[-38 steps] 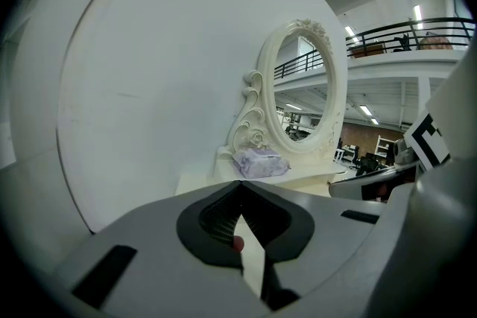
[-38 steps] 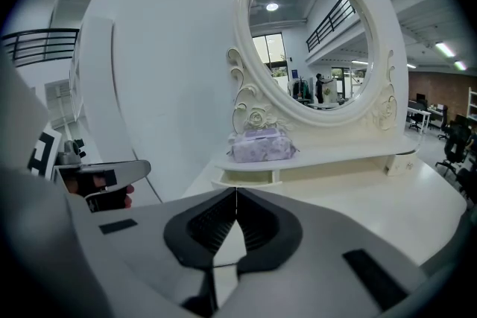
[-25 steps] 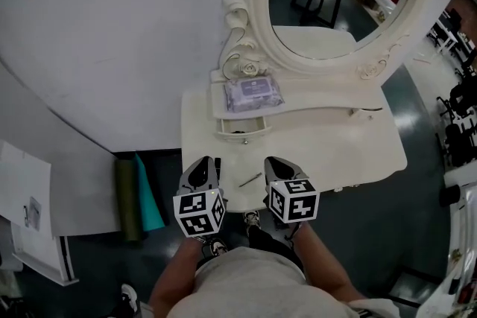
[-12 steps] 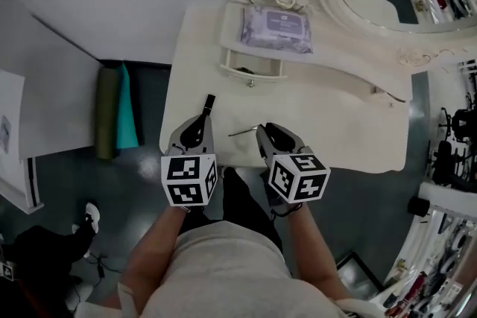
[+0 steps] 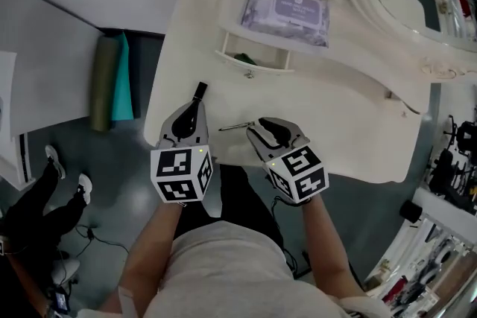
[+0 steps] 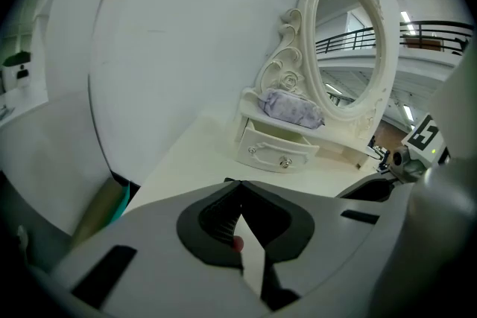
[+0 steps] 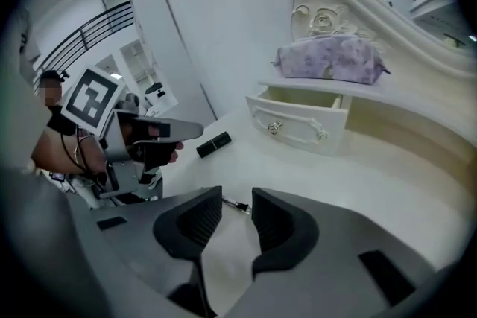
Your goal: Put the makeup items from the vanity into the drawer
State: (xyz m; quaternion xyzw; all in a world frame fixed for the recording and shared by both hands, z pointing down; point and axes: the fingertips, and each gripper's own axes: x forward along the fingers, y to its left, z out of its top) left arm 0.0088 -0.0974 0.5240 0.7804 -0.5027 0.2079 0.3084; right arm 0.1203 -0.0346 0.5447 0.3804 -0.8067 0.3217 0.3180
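White tabletop (image 5: 335, 123) carries both targets: a thin pencil (image 5: 237, 127) lies just ahead of your right gripper (image 5: 257, 129), whose jaws have just been opening and stand fairly wide, gripping nothing, and a black tube (image 5: 199, 91) sits just beyond your left gripper (image 5: 192, 109), jaws together. With both grippers lowered toward them, the pencil looks like your first pickup; the drawer (image 5: 250, 65) stands open behind.

The vanity (image 5: 335, 123) was cream-white throughout, and its drawer (image 5: 257, 65) matched, with a green item (image 5: 244, 57) showing inside. The wipes pack (image 5: 285, 9) was lilac, mottled with paler patches, with a darker purple label. The tube (image 5: 199, 91) was black and the slim stick (image 5: 237, 126) was dark. One rolled mat (image 5: 103, 82) was olive, and its neighbour (image 5: 122, 78) was teal. The floor (image 5: 112, 182) was dark grey-green. The person's shirt (image 5: 223, 279) was light grey.
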